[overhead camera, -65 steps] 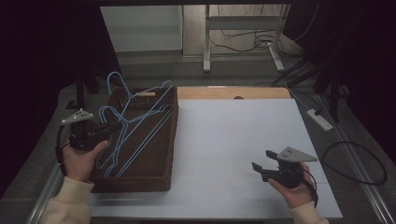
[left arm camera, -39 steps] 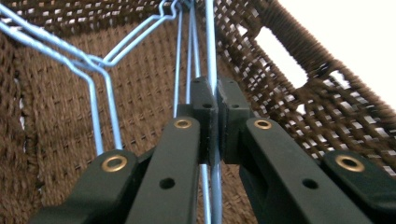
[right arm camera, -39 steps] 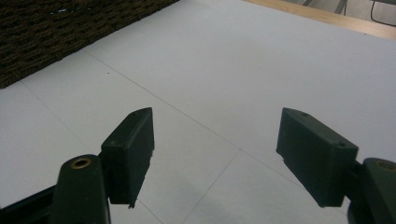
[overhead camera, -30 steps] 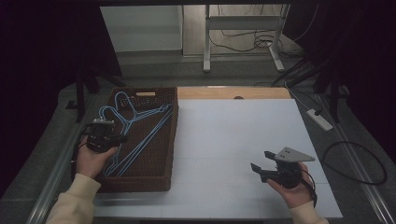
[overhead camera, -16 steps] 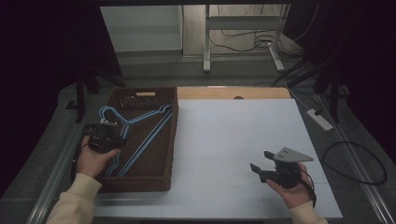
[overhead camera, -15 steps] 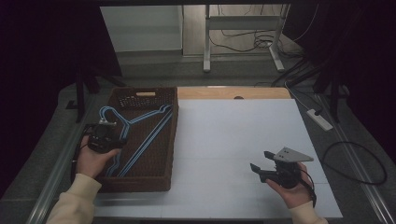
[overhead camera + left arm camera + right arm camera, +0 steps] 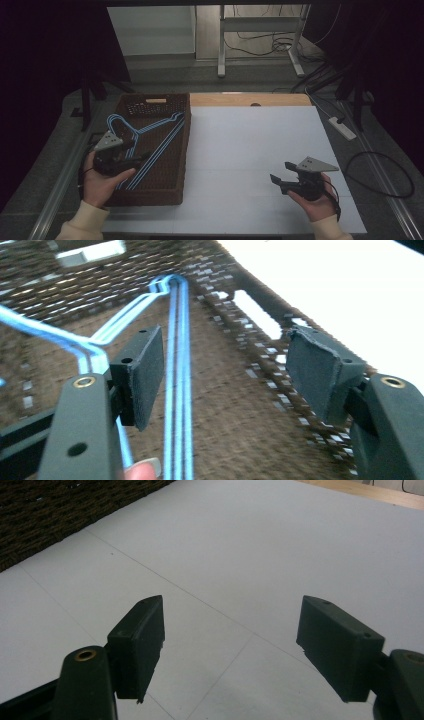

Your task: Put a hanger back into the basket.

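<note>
Blue wire hangers (image 7: 150,145) lie in a loose bundle inside the dark woven basket (image 7: 175,197) at the left side of the white table (image 7: 250,160). I judge the placing step done: the hangers rest flat on the basket floor and nothing grips them. What seems left is for me to draw my left hand clear of the basket.

My left gripper (image 7: 225,370) hangs just above the hangers; its jaws have just been opening and now stand wide apart, with only two of the blue wires passing on the basket floor underneath, untouched by the pads. In the high view it (image 7: 127,160) sits over the basket's left half. My right gripper (image 7: 282,182) rests idle over bare table at the lower right, jaws spread, holding nothing.

The hangers are thin, bright blue, stacked nearly in line, their long straight bars running diagonally and their hooks bunched toward the basket's far left corner.
</note>
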`<state>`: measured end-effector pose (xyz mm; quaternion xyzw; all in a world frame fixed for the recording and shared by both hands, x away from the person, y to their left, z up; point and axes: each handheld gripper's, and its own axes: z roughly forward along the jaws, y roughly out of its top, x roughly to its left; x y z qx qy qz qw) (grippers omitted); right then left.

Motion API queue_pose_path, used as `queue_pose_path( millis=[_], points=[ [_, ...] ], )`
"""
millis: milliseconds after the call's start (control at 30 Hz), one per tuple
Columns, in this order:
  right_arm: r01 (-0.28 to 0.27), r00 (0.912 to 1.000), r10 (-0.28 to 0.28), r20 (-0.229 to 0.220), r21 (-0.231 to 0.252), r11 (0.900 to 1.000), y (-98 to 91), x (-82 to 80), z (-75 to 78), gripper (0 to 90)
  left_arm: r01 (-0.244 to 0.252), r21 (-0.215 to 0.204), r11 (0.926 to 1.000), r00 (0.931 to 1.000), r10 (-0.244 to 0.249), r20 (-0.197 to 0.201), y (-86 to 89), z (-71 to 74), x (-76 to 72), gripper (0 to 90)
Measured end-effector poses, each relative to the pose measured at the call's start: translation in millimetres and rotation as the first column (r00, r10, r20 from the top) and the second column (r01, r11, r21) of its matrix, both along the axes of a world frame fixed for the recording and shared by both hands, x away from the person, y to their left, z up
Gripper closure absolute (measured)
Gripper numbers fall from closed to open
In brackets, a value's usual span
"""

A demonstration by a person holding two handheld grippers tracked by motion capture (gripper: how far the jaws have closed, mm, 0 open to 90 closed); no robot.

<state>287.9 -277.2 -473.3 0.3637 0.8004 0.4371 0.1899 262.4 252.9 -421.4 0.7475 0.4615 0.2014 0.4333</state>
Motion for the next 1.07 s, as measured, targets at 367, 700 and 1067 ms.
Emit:
queue_pose_path(
  millis=[367, 700, 1067],
  points=[
    [0.007, 0.9994, -0.006, -0.035, 0.024, 0.9997, -14.0, 7.3, -3.3, 27.8, 0.100, -0.063, 0.9930, 0.9940, -0.097, 0.050, -25.0, -14.0, -32.4, 32.1],
    [-0.012, 0.9991, 0.014, -0.041, 0.039, 0.9992, -20.1, 7.8, -2.9, 27.9, 0.148, -0.053, 0.9875, 0.9883, -0.146, 0.045, -35.6, -30.2, -43.7, 31.0],
    [-0.033, 0.9985, 0.035, -0.043, 0.049, 0.9983, -21.6, 6.5, -2.6, 28.5, 0.129, -0.056, 0.9901, 0.9905, -0.126, 0.055, -34.6, -34.0, -42.3, 31.5]
  ],
)
